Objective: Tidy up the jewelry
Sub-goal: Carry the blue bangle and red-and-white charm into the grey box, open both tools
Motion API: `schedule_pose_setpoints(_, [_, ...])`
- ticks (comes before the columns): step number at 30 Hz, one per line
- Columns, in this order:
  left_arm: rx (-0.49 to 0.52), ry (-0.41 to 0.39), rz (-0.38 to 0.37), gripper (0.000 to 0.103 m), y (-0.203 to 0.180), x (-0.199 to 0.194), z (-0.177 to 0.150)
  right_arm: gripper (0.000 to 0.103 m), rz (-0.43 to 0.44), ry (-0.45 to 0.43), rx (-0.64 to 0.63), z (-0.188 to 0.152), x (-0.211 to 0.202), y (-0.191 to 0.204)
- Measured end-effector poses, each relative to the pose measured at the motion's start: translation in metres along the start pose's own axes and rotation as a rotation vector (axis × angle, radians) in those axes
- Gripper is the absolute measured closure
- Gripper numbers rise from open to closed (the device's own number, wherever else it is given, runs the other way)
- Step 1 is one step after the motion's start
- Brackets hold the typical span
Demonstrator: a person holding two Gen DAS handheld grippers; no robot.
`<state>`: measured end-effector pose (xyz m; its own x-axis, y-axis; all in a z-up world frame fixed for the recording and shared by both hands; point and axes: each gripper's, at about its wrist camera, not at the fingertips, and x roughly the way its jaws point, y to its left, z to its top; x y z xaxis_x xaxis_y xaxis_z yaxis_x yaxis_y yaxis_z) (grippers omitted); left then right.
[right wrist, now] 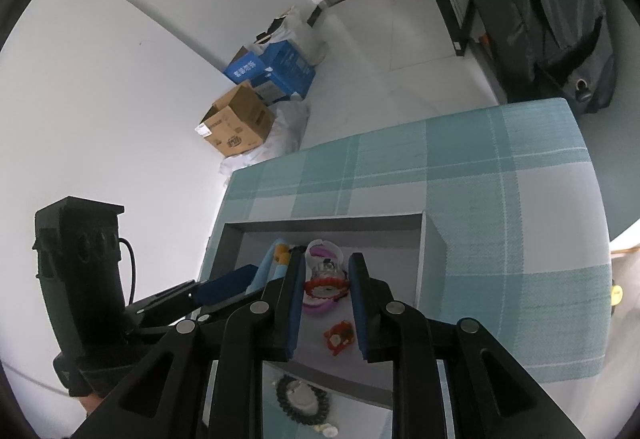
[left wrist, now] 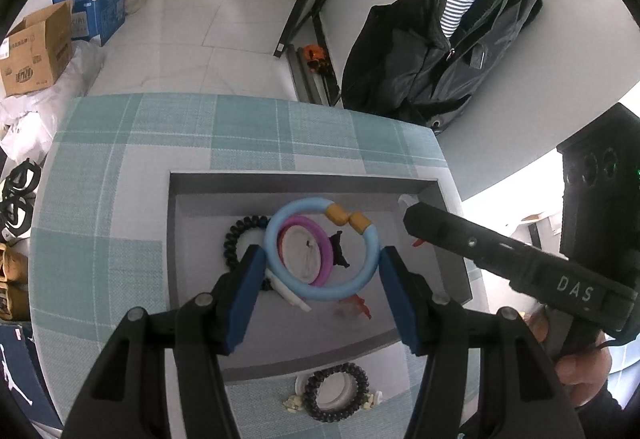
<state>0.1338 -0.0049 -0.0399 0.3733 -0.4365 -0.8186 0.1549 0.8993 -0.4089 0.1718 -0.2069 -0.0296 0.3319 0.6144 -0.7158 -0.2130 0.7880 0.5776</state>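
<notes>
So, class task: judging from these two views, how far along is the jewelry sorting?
Done: a pink bangle and a black coil tie lie in the grey tray.
In hand: the left gripper holds the blue ring over it.
Left: another black coil tie sits outside on the cloth.

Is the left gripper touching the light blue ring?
Touching. The left wrist view shows the left gripper with both blue pads against opposite sides of the light blue ring, over the grey tray.

A black jacket (left wrist: 448,39) hangs over the tiled floor, well apart from a brown carton (left wrist: 36,55) and blue box (left wrist: 96,3).
</notes>
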Motion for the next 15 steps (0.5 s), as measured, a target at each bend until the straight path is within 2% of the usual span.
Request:
schedule_pose_setpoints(4, [0.003, 0.005, -0.004, 0.049, 0.0, 0.0, 0.002, 0.08, -0.006, -0.002, 0.007, -0.001, 0.001, 0.0])
schedule_pose_setpoints(7, [0.019, 0.01, -0.014, 0.049, -0.001, 0.0, 0.002, 0.074, -0.003, -0.019, 0.005, 0.001, -0.003, 0.001])
schedule_pose_setpoints(9, [0.033, -0.013, -0.011, 0.044, -0.002, -0.004, 0.001, 0.064, 0.003, -0.033, 0.017, 0.001, -0.005, -0.001])
schedule_pose_setpoints(11, [0.038, -0.032, 0.002, 0.03, -0.003, -0.008, 0.001, 0.061, 0.005, -0.052, 0.032, 0.002, -0.009, -0.004])
schedule_pose_setpoints(15, [0.04, -0.043, 0.002, 0.03, -0.002, -0.01, 0.0, 0.06, 0.007, -0.068, 0.048, 0.003, -0.015, -0.008])
